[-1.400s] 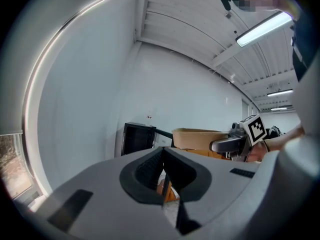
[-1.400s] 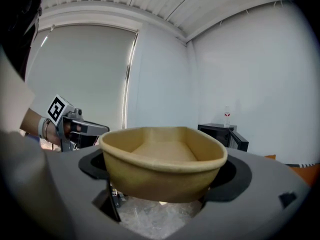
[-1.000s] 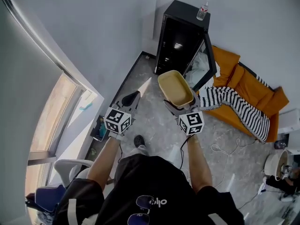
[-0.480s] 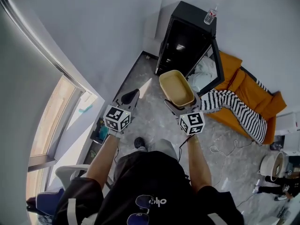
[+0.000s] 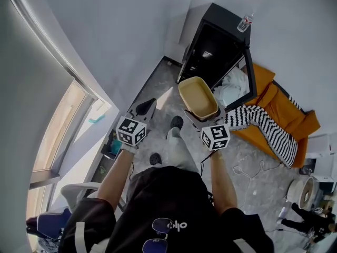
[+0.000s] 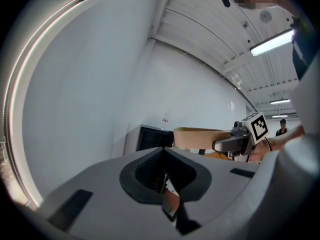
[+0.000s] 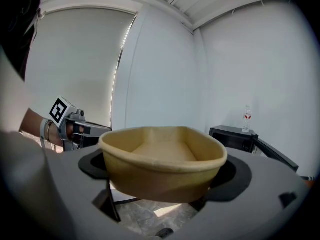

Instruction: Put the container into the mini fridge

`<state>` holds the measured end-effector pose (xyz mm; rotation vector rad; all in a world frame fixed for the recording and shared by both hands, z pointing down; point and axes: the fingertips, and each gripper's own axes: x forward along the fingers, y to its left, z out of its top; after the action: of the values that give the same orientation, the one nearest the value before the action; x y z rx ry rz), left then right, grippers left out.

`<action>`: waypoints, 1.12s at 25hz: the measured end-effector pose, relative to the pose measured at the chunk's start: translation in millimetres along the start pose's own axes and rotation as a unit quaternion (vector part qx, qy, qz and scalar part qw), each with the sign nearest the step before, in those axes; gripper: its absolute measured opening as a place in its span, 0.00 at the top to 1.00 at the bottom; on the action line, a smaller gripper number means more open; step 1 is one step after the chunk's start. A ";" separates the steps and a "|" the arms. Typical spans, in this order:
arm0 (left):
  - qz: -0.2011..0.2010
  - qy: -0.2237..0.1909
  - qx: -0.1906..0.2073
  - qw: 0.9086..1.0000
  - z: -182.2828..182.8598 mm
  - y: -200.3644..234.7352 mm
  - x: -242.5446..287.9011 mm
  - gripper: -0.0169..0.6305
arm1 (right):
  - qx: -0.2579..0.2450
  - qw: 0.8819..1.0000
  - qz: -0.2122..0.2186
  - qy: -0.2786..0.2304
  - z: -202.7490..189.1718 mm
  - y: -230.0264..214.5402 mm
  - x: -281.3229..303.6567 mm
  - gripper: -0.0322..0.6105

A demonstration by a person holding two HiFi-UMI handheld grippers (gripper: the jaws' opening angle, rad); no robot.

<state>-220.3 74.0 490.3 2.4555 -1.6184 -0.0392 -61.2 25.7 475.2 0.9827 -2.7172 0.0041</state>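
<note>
Before the mini fridge (image 5: 216,46): door open; a foot (image 5: 176,122) has swung forward, so the approach is closing.
Container (image 5: 197,96): level, just short of the fridge, not yet inside.
Right gripper (image 5: 205,115): fingers clamped on the container.
Left gripper (image 5: 145,108): fingers together, empty.

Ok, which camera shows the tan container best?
The right gripper view: the container fills the middle, clamped in the right gripper, its empty inside plain. The head view shows it smaller, from above; the left gripper view catches only its side.
</note>
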 end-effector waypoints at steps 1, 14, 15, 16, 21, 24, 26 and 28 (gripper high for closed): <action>0.001 -0.001 0.000 1.000 1.3 2.1 0.5 0.96 | -0.003 1.000 0.000 -0.001 2.3 -0.6 2.4 0.09; -0.001 0.011 0.006 1.000 2.7 24.9 46.3 0.96 | 0.004 1.000 -0.001 -0.004 -2.7 -38.3 39.8 0.09; -0.002 0.013 0.007 1.000 3.3 26.7 54.9 0.96 | 0.006 1.000 -0.003 -0.003 -4.8 -45.5 44.7 0.09; -0.004 0.016 0.008 1.000 4.1 28.5 64.8 0.96 | 0.009 1.000 -0.004 -0.003 -6.9 -53.7 50.1 0.09; -0.018 0.032 0.010 0.999 0.6 42.2 131.3 0.96 | 0.023 1.000 -0.013 0.001 -19.9 -107.7 85.5 0.09; -0.032 0.046 0.016 0.998 1.7 49.6 179.3 0.96 | 0.037 0.999 -0.024 0.003 -27.3 -147.4 105.7 0.09; -0.038 0.054 0.018 0.998 4.6 55.5 213.9 0.96 | 0.047 0.998 -0.032 0.007 -32.0 -176.3 119.7 0.09; -0.047 0.061 0.017 0.997 10.2 58.9 250.8 0.96 | 0.057 0.998 -0.039 0.012 -35.6 -206.6 132.5 0.09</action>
<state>-174.7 -178.8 513.0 2.5053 -1.4662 0.1227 -20.9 -214.1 523.9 1.1125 -2.6807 0.1570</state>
